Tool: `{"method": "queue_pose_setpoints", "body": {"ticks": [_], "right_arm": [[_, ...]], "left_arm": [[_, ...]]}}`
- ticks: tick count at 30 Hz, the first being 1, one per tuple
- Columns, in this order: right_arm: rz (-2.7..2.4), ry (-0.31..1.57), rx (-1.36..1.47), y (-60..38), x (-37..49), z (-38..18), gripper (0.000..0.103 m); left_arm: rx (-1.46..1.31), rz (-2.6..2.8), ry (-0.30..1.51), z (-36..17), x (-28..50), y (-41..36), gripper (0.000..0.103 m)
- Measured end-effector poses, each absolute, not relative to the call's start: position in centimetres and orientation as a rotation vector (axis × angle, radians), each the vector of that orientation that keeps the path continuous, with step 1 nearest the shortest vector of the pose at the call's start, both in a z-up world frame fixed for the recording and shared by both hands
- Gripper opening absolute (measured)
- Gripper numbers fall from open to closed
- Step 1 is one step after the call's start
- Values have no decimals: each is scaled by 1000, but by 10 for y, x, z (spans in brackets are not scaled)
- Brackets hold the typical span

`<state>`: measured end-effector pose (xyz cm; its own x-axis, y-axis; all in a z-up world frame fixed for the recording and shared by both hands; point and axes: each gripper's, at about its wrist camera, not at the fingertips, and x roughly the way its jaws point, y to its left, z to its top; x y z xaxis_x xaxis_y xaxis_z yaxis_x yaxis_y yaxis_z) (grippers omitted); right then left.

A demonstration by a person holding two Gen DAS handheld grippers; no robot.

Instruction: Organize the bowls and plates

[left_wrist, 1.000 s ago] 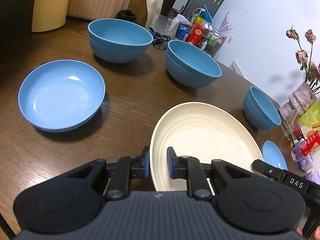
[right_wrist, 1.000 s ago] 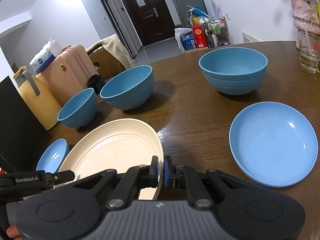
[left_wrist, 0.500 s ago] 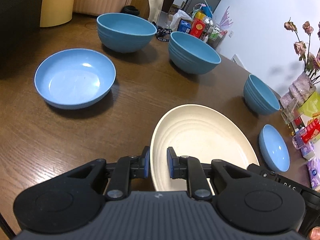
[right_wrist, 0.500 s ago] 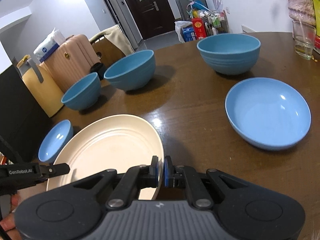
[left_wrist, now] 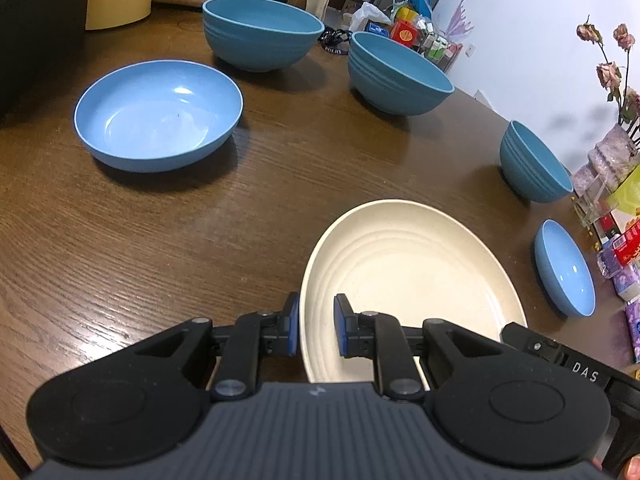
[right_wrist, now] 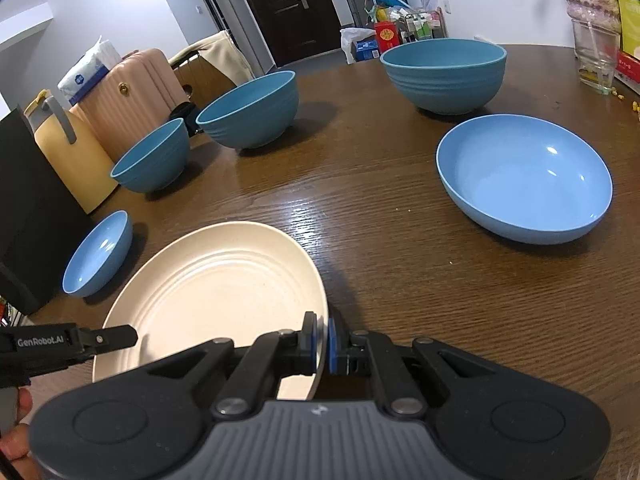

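Carrying the cream plate [left_wrist: 408, 276] with both hand-held grippers, left [left_wrist: 316, 330] and right [right_wrist: 320, 342], each pinching its rim. Next I set it gently on the table [left_wrist: 160, 240].

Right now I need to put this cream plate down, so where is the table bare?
Bare wood lies between the cream ridged plate and the shallow light-blue bowl. It is crowded by the two small blue bowls and the packets at the table's edge.

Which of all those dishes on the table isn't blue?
The big cream plate, clamped at its rim by the right tool. Every other bowl and dish on the table is blue.
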<state>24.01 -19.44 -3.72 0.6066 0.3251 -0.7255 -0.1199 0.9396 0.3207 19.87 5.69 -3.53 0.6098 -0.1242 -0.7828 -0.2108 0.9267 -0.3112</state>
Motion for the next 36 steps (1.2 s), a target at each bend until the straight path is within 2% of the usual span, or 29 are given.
{"method": "queue_pose_setpoints", "body": {"ticks": [4,6,8,10,11,12,13,14,15,16,18,36], "right_arm": [[255,882,259,-196,239,-37,6],[263,890,287,-198,240,-36,12],[258,893,321,-203,238,-34,16],[251,867,316,-204,233,-28,29],[246,849,309,-204,229,-25,47],[235,828,303,-204,224,-21,66],[224,807,298,-204,219,-17,72],[217,785,292,-204,214,-14,83],[212,765,284,-203,208,-11,91],[206,749,277,-202,204,-8,94],[185,718,263,-201,193,-4,103],[148,664,186,-183,143,3,103]], "left_arm": [[-403,47,934,-38,199,56,18],[-417,38,941,-38,198,57,20],[-412,41,931,-36,196,58,32],[-395,56,902,-30,191,59,58],[-382,69,880,-26,187,59,63],[-371,76,860,-22,183,60,72],[-366,75,841,-18,179,60,82],[-367,69,820,-15,174,61,86],[-364,65,804,-11,170,62,91],[-358,63,790,-8,166,62,99],[-346,57,760,-2,157,61,103],[-230,53,706,16,119,42,103]]}}
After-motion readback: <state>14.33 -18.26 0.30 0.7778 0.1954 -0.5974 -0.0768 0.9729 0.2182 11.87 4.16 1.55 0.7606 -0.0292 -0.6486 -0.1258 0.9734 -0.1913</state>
